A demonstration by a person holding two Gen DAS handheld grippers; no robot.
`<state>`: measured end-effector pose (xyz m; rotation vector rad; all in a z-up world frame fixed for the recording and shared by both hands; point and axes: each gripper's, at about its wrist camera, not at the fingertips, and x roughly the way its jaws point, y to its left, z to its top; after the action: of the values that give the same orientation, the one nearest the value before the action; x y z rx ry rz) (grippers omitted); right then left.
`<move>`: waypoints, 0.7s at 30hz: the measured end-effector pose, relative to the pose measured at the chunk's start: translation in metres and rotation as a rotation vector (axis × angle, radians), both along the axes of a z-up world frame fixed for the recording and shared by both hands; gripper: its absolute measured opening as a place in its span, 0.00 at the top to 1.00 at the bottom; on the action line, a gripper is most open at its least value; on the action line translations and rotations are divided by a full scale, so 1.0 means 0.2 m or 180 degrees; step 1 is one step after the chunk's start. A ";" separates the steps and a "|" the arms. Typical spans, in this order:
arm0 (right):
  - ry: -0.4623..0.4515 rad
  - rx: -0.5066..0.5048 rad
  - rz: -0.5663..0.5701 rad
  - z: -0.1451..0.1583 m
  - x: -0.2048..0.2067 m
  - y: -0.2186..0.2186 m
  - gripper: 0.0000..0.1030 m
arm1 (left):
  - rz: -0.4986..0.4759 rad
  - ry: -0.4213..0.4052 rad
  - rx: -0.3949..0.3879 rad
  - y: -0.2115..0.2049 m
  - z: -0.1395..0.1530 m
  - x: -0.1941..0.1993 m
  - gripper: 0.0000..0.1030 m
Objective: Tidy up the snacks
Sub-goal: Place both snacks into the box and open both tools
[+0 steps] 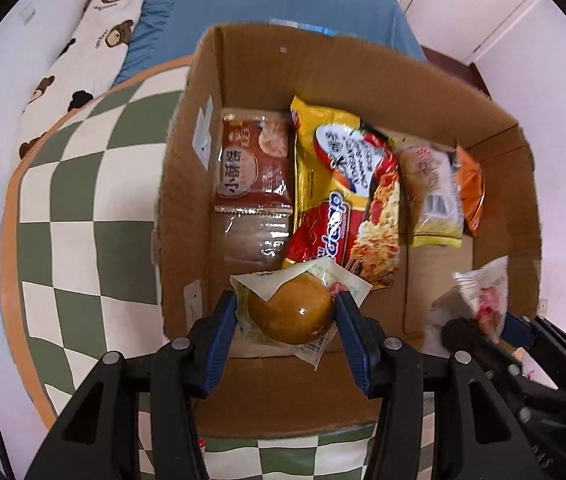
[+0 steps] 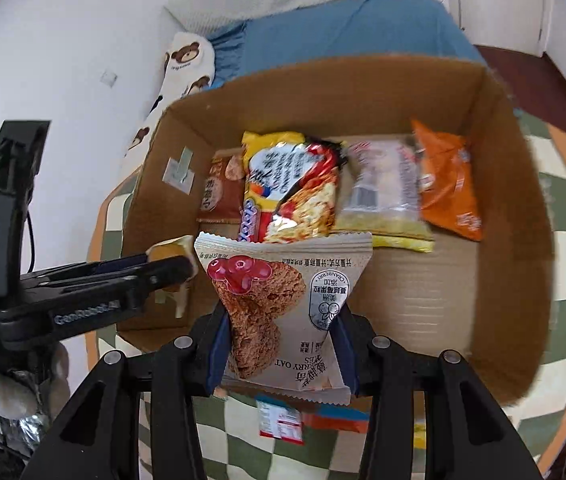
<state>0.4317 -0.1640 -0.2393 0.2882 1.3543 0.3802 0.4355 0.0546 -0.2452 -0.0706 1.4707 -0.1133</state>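
An open cardboard box (image 1: 363, 76) (image 2: 323, 88) holds several snacks in a row at its far end: a brown pastry pack (image 1: 251, 164), a yellow-red noodle pack (image 1: 339, 192) (image 2: 291, 188), a pale bread pack (image 1: 431, 196) (image 2: 383, 188) and an orange bag (image 1: 469, 188) (image 2: 447, 184). My left gripper (image 1: 287, 312) is shut on a wrapped round bun (image 1: 291, 312), held over the box's near left end; it also shows in the right wrist view (image 2: 163, 268). My right gripper (image 2: 283, 340) is shut on a cranberry oat cookie pack (image 2: 279, 296), over the box's near edge; the pack also shows in the left wrist view (image 1: 483, 300).
The box sits on a green-and-white checkered mat (image 1: 83, 208) (image 2: 243, 440). A small red-blue packet (image 2: 283, 420) lies on the mat under my right gripper. Behind are a blue bed (image 1: 283, 4) and a bear-print pillow (image 1: 87, 48).
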 end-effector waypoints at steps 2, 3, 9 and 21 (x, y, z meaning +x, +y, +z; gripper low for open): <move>0.0094 0.0068 0.0094 -0.04 0.01 0.05 0.53 | 0.0000 0.0111 -0.0016 0.00 -0.03 0.01 0.49; 0.0177 0.0123 0.0120 -0.07 0.01 0.06 0.53 | 0.0005 0.0170 -0.0045 0.01 -0.05 0.00 0.49; 0.0385 0.0020 0.0132 -0.16 0.01 0.06 0.18 | 0.0072 0.0176 -0.0087 0.02 -0.08 -0.03 0.46; 0.0005 -0.0461 -0.0096 0.00 -0.05 -0.11 0.18 | 0.0057 -0.0236 -0.0024 -0.06 0.09 -0.17 0.35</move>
<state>0.4208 -0.1868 -0.2400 0.1883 1.3700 0.2552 0.4013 0.0432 -0.2277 -0.0848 1.3955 -0.1057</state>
